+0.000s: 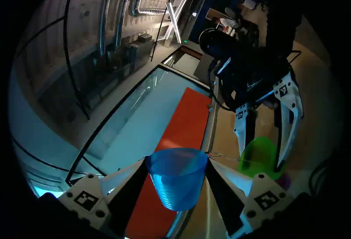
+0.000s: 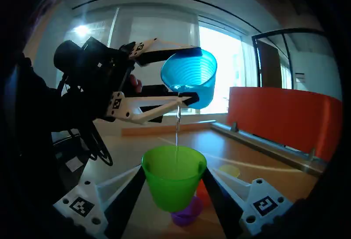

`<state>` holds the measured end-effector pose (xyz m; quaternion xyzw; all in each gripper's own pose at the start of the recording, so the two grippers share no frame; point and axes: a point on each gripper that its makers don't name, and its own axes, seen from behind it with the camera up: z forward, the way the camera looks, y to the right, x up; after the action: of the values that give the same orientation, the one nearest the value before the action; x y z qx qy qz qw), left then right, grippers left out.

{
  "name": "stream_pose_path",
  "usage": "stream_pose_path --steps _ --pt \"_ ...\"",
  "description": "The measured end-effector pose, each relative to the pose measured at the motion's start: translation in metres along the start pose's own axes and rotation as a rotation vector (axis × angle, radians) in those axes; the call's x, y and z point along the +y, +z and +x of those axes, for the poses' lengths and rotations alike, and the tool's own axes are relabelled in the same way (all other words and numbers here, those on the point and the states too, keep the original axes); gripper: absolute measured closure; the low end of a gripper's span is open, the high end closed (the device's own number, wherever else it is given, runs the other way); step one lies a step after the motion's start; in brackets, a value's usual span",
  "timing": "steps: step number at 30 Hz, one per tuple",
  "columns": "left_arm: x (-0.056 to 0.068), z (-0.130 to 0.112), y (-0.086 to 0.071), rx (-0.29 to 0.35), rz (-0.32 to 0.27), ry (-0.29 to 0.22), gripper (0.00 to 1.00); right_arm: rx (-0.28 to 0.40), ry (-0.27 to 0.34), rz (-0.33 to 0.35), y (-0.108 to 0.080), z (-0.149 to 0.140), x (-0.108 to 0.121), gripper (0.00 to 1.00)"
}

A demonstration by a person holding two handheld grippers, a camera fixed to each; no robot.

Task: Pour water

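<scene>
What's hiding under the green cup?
Below the green cup, a purple cup and an orange thing peek out on the wooden table. The green cup covers most of both, so their whole shapes stay hidden.

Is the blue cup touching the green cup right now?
Apart. The right gripper view shows the blue cup tilted above the green cup, with a clear gap crossed only by a thin water stream.

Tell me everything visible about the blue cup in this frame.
The blue cup is translucent plastic, tapered, with fine rings around its wall. The left gripper clamps it between both white fingers, raised in the air and tipped with its mouth sideways. A little water pools at its lower rim, and a thin stream falls from there into the green cup directly below. Nothing else touches it.
</scene>
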<state>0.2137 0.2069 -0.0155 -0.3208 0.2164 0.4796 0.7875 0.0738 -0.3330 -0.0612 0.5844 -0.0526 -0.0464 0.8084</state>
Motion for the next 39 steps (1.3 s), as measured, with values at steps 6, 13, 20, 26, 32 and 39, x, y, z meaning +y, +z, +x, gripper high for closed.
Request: stream_pose_path --steps 6,13,20,26,32,39 --pt "-0.0003 0.0005 0.0007 0.0 -0.001 0.011 0.13 0.001 -0.002 0.002 -0.0002 0.0004 -0.0001 0.1" --pt "0.0015 0.0013 0.0015 0.001 -0.003 0.018 0.13 0.003 -0.002 0.002 -0.0013 0.0007 -0.0002 0.1" --pt "0.0018 0.0023 0.0014 0.003 -0.002 0.027 0.13 0.004 -0.003 0.002 -0.0015 0.0007 -0.0002 0.1" --pt "0.0032 0.0024 0.002 0.002 -0.004 0.036 0.13 0.006 -0.003 0.002 -0.0022 0.0003 -0.0002 0.1" --pt "0.003 0.0035 0.0022 0.003 -0.007 0.045 0.13 0.005 -0.004 0.001 -0.0026 0.0002 -0.0002 0.1" --pt "0.0008 0.0049 0.0027 0.006 -0.004 0.051 0.13 0.002 -0.005 0.0 -0.0023 0.0003 0.0003 0.1"
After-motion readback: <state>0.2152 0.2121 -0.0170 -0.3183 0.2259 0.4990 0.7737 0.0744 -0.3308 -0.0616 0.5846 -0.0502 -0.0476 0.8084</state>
